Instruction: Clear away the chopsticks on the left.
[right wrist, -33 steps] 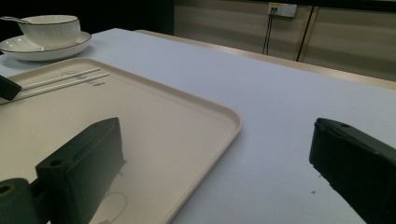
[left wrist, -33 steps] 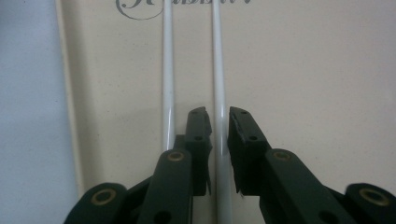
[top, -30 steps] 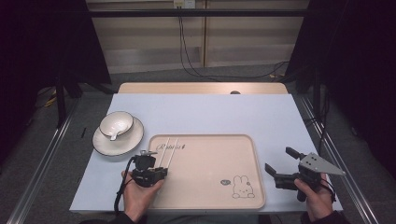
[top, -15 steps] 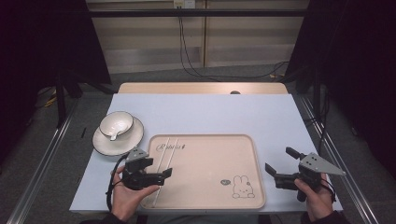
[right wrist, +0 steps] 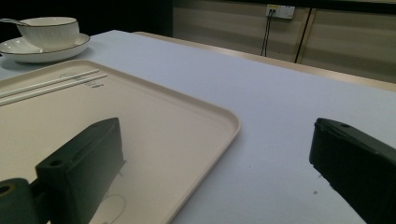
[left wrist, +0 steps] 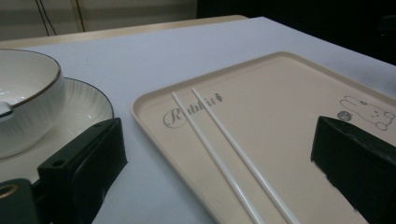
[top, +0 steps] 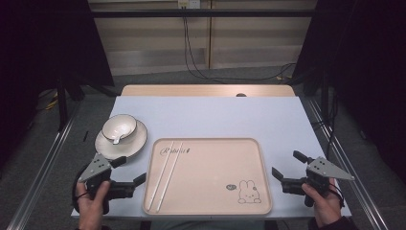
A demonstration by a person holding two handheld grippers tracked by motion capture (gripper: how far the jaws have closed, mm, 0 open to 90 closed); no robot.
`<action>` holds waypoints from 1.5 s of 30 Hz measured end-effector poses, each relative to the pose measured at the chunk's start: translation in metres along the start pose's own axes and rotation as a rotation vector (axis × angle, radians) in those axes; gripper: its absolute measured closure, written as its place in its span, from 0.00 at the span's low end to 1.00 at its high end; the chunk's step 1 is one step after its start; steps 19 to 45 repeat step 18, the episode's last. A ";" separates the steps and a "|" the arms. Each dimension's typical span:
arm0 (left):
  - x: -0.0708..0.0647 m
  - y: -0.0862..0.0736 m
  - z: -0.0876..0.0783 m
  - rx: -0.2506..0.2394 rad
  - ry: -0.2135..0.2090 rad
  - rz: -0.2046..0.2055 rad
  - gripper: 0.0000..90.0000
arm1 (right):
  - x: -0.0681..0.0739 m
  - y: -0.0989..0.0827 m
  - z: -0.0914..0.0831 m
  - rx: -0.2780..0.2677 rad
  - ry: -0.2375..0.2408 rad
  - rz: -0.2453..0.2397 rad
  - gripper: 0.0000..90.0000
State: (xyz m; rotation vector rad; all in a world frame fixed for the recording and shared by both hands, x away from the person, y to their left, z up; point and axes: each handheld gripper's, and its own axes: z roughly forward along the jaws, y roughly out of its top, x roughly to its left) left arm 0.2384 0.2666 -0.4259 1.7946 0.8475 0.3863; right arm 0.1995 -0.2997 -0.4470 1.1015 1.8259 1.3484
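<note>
- The pale blue table (top: 210,117) stands in a dark room; the beige tray (top: 208,208) is in front of you.
- Your left gripper (top: 128,173) is wide open and empty, low beside the tray's left edge.
- The chopsticks (top: 165,176) lie side by side in the tray; approach them squarely.
- Your right gripper (top: 289,166), also open and empty, rests just right of the tray.

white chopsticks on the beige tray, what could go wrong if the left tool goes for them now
1. The thin white chopsticks lie flat and close together on the beige rabbit-print tray; the open left tool may pinch only one or slip.
2. The raised tray rim could catch a jaw.
3. The white bowl on its saucer sits nearby, easily bumped.
</note>
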 end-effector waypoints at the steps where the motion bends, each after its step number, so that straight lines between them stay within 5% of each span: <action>1: 0.002 -0.002 -0.005 -0.018 0.010 -0.008 0.03 | 0.000 0.000 0.000 -0.002 -0.003 0.002 0.03; 14: 0.020 -0.023 -0.042 -0.136 0.057 -0.067 0.02 | 0.000 0.001 -0.002 -0.029 0.000 0.004 0.02; 45: 0.023 -0.024 -0.040 -0.126 0.035 -0.082 0.02 | 0.000 0.001 -0.001 -0.040 0.001 0.009 0.02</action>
